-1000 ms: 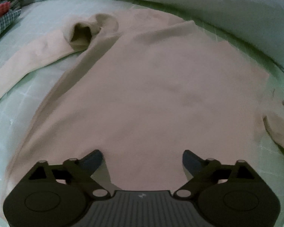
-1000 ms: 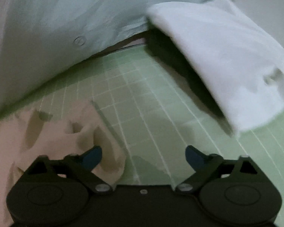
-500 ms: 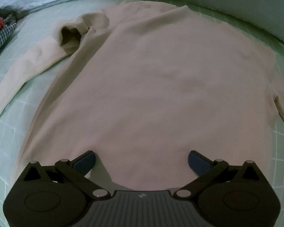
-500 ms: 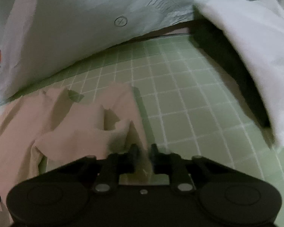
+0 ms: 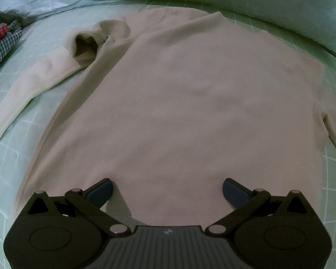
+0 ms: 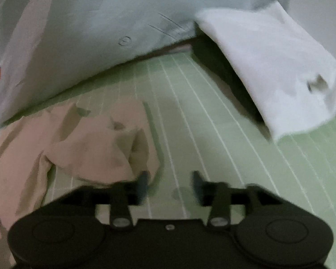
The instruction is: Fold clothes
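A beige long-sleeved sweater [image 5: 179, 103] lies flat on the green grid mat [image 5: 9, 170], its hem nearest the camera. Its left sleeve [image 5: 31, 92] stretches out toward the left edge. My left gripper [image 5: 167, 189] hangs wide open over the hem, nothing between its fingers. In the right wrist view the sweater's other sleeve [image 6: 105, 148] lies crumpled on the mat. My right gripper [image 6: 169, 182] is just right of that sleeve's end, jaws opening, with only bare mat between them. Its left fingertip [image 6: 143, 180] is at the cloth's edge.
Pale blue bedding [image 5: 257, 2] borders the mat at the back in both views. A folded white cloth [image 6: 275, 67] lies over a dark object at the right. Checked fabrics [image 5: 2, 42] sit at the far left edge.
The right gripper shut on the end of the crumpled sleeve, then let it go and drew back to the right. The left gripper's view shifted slightly, its jaws still wide.
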Motion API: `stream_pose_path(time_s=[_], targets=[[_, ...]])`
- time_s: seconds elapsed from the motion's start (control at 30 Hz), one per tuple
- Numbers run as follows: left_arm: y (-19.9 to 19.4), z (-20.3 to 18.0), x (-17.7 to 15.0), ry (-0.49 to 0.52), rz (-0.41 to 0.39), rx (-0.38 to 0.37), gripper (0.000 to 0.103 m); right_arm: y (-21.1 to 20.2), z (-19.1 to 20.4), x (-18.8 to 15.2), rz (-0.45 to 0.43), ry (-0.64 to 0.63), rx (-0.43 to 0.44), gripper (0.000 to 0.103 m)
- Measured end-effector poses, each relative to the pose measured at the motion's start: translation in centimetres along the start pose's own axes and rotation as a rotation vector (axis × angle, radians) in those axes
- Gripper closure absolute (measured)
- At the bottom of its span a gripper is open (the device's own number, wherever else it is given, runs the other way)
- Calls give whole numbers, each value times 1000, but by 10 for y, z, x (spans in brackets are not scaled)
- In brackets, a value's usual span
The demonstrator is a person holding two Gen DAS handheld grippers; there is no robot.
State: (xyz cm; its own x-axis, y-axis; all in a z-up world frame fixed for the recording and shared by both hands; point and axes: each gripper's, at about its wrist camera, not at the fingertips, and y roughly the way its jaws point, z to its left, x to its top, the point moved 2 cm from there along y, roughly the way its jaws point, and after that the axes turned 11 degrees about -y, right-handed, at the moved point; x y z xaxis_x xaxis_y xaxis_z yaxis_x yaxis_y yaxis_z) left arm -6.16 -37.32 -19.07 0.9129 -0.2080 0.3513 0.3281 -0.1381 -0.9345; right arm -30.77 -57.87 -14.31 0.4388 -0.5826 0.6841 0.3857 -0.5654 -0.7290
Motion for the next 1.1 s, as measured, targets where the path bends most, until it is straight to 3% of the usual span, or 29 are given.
stream_pose_path(time_s=[0.07,0.13,0.2,0.37,0.53,0.57,0.67,0.87,0.93,1.1], targets=[[1,0,2,0,3,0,0,12,5,8,-5,-29,-9,41],[0,2,1,1,1,-1,0,27,7,17,-1,-47,-9,43],[-1,2,0,3,-7,-4,0,41,7,26,9,-49,4,58],[-2,3,-3,0,-19,-5,0,68,12,42,65,-70,87,69],[-2,2,-2,2,-13,-4,0,71,24,44,59,-195,103,92],[-3,3,-2,3,-13,-5,0,69,25,44,56,-207,92,97],[-3,4,-2,9,-14,-8,0,57,27,37,56,-213,41,98],[-2,6,-1,15,-17,-12,0,3,22,10,25,-129,-198,99],[-2,6,-1,16,-22,-13,0,-15,24,1,4,-130,-238,99],[0,6,-2,18,-29,-15,0,-28,59,-6,-35,-395,-275,99]])
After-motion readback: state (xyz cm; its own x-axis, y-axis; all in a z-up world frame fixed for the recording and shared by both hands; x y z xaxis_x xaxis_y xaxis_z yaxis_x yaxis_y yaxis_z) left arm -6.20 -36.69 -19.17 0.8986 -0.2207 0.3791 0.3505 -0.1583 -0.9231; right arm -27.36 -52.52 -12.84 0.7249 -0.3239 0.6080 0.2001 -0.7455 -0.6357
